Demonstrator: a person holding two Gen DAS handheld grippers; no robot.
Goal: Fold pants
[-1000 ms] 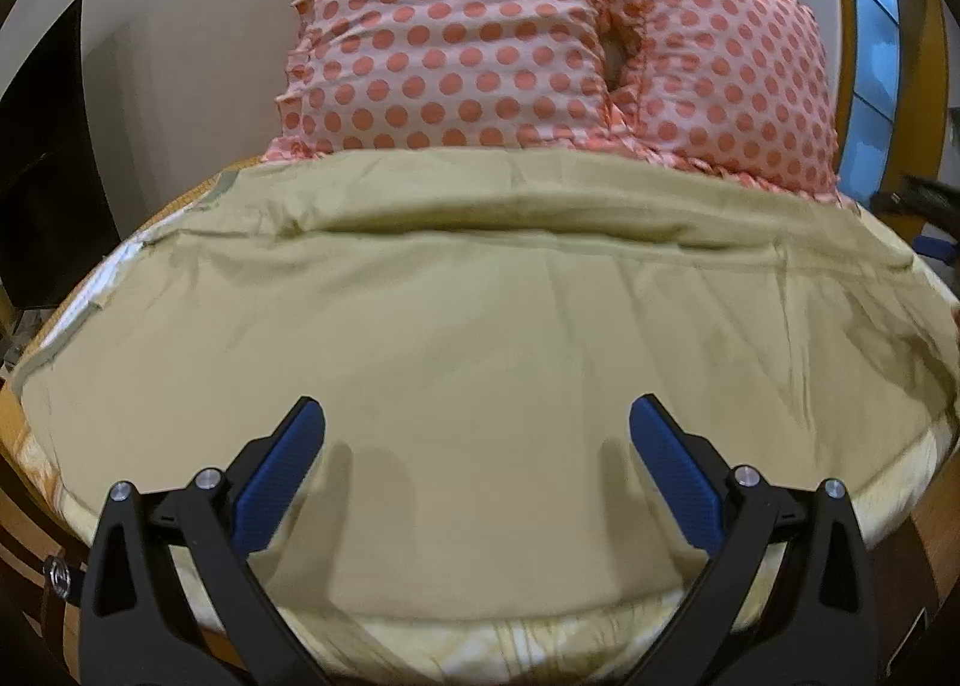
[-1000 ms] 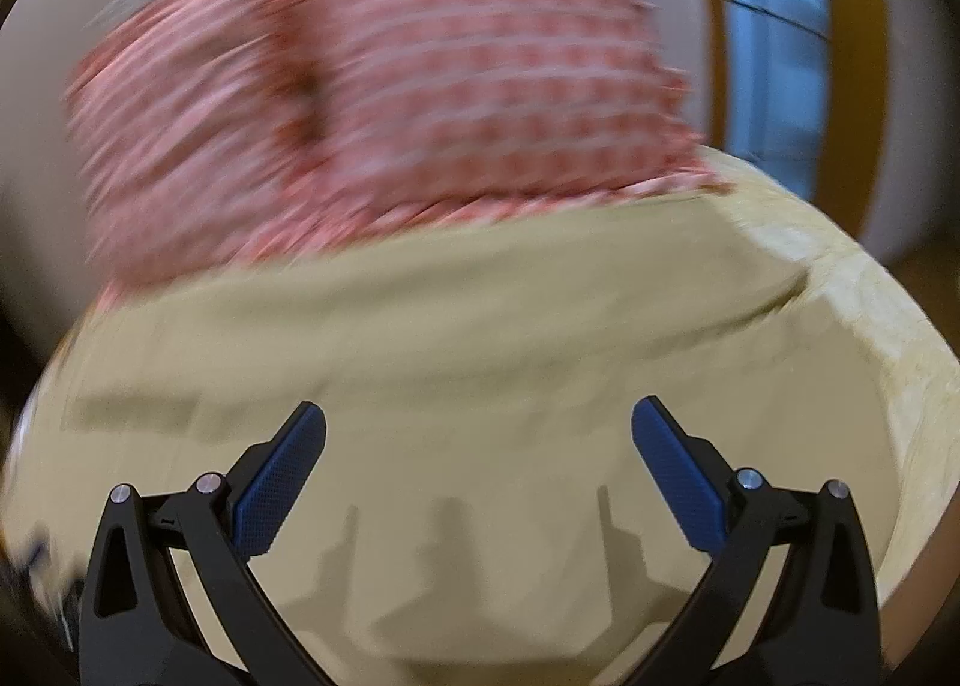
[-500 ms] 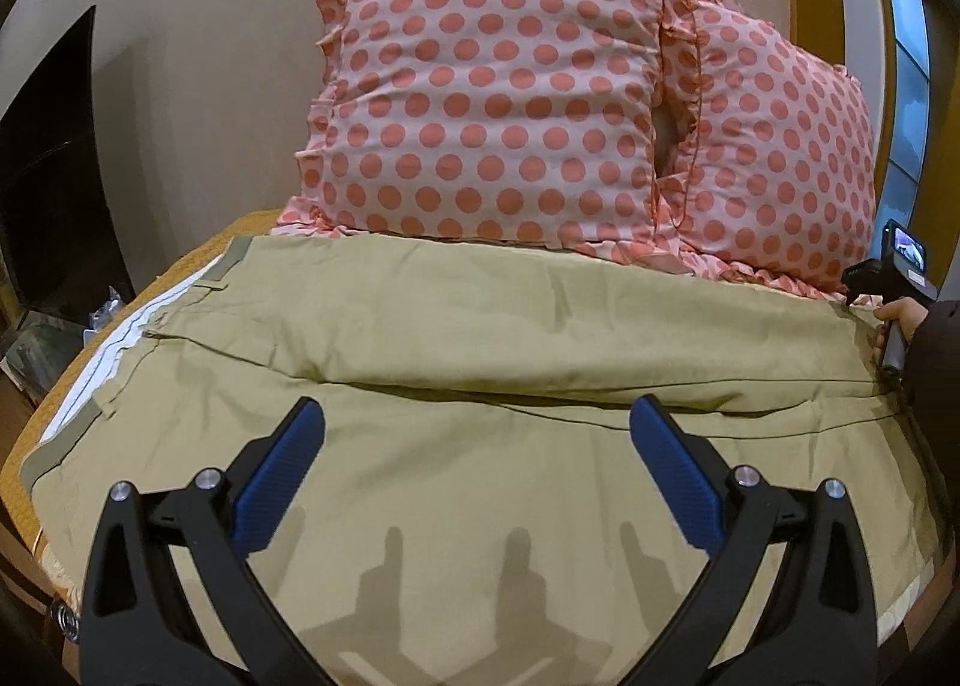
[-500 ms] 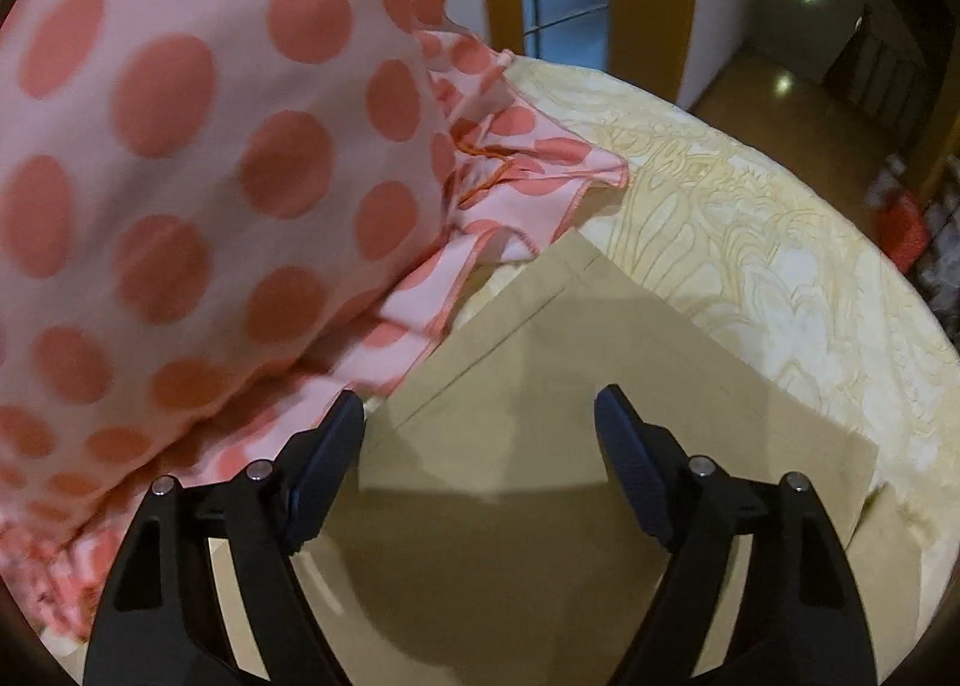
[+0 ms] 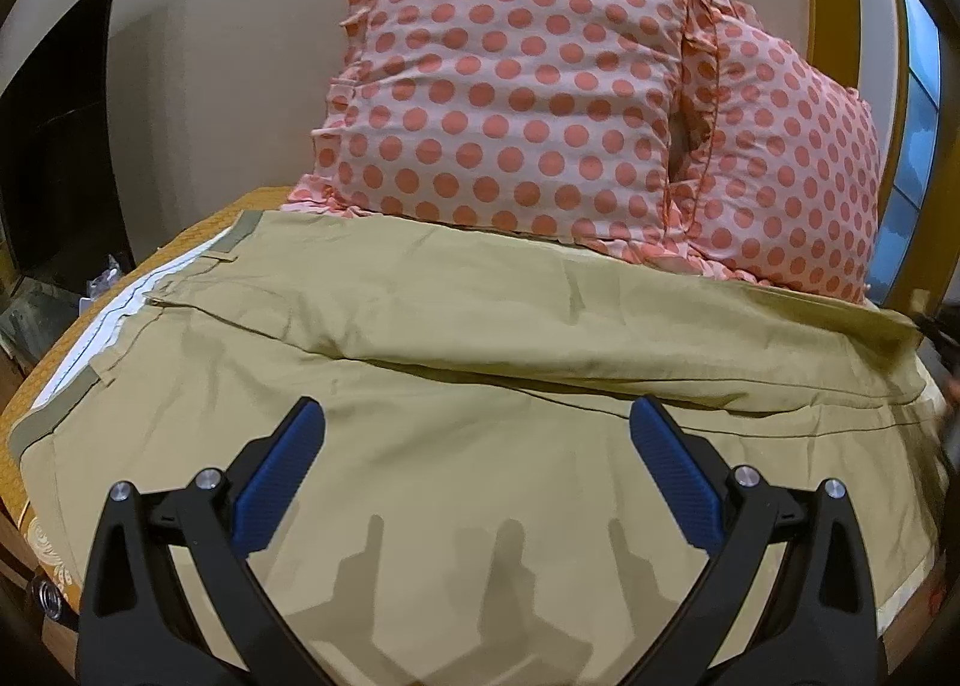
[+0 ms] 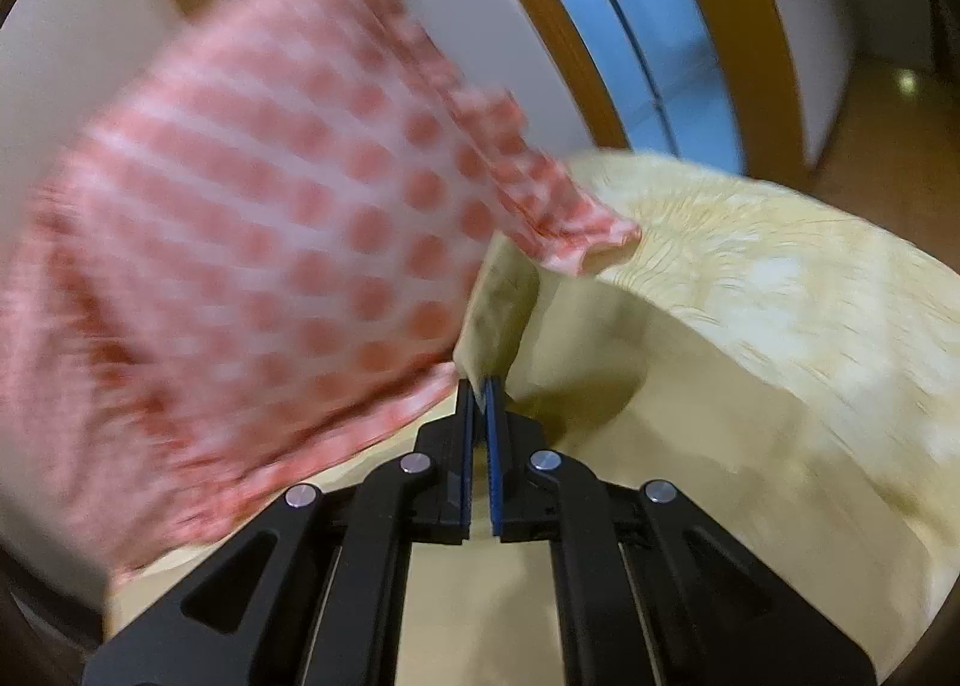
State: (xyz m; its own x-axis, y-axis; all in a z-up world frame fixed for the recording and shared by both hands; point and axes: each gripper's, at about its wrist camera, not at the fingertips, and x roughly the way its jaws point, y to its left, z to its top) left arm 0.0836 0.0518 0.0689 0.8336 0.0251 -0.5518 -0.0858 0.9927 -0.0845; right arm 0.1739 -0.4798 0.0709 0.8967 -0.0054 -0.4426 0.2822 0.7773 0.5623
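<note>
Against the wall (image 5: pixel 198 56) lean two dotted pillows (image 5: pixel 510 104) behind spread khaki pants (image 5: pixel 480 338); left gripper (image 5: pixel 474 446) hovers spread wide, right gripper (image 6: pixel 478 386) pinches a pants corner

Wall (image 5: pixel 228 26): plain beige, behind the bed.
Pillows (image 5: pixel 516 92): two, pink with coral dots, leaning on it.
Window (image 6: pixel 648 20): blue glass, wooden frame.
Bedsheet (image 6: pixel 780 266): pale yellow, patterned.

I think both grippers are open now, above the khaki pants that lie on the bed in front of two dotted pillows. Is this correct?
Not quite. Only the left gripper is open above the khaki pants. The right gripper is shut on the pants' edge by the pillows, as the right wrist view shows. The rest stands: the pants lie on the bed in front of two dotted pillows.
</note>
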